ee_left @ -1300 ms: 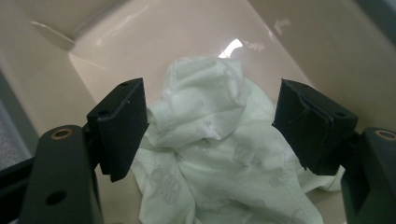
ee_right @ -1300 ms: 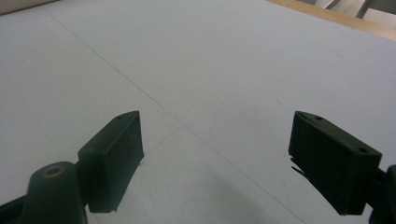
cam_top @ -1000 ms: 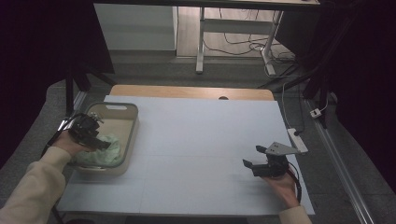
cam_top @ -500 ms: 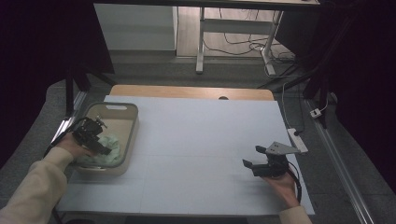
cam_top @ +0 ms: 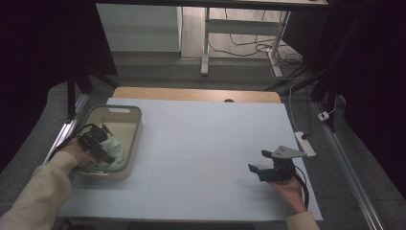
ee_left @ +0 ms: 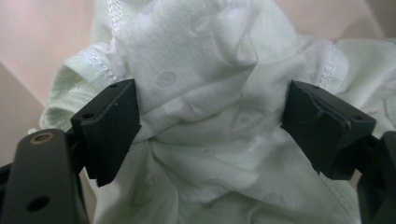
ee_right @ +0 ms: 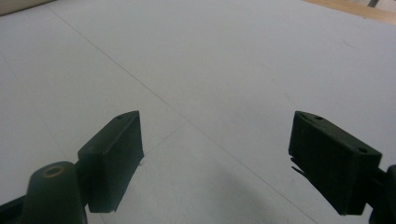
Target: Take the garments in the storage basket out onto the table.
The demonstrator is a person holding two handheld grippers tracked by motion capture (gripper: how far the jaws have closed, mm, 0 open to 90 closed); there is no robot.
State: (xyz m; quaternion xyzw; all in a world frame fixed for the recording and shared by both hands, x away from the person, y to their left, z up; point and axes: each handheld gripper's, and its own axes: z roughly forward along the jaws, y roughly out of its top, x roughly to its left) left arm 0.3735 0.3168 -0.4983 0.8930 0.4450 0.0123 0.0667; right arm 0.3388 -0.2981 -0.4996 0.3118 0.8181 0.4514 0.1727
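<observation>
Pale green cloth (ee_left: 205,116) lies crumpled in the bin (cam_top: 133,120) at the tabletop's (cam_top: 206,143) left edge. It bulges between the left claw's (ee_left: 210,121) spread jaws, which press into its folds without pinching. Near the right edge, the right claw (ee_right: 219,154) hangs open over bare tabletop.
</observation>
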